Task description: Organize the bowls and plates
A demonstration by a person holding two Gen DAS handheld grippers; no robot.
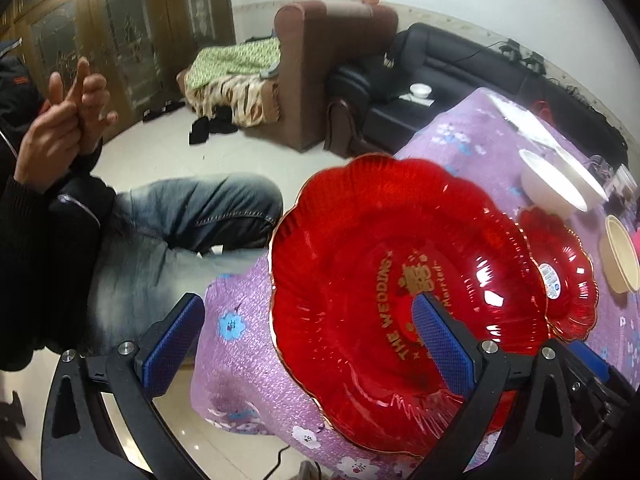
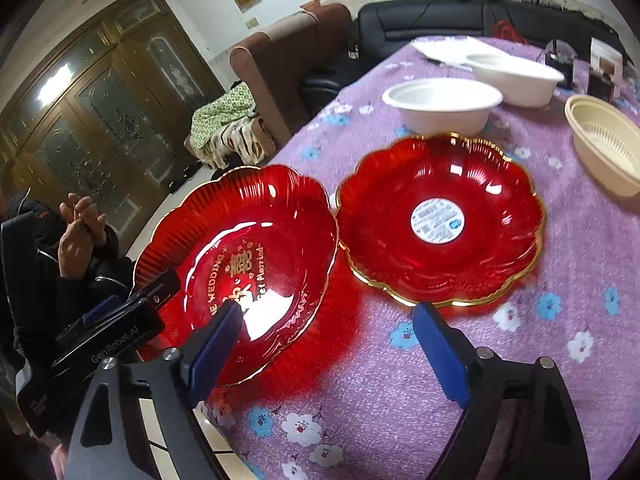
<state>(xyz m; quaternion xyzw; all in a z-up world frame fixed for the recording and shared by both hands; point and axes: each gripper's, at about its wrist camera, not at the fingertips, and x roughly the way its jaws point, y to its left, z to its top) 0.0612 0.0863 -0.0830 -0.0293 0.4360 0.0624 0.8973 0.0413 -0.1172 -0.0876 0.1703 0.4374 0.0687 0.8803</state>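
Bench (image 2: 400,380), purple floral cloth. Wedding plate (image 2: 240,264) overhangs the near-left edge, probably easing a rim grasp. Stickered red plate (image 2: 438,220) just beside it, room beyond crowded by white bowls (image 2: 442,106). Left gripper (image 1: 308,344) wide open, straddling the wedding plate's rim, holding nothing. Right gripper (image 2: 332,340) open, empty.
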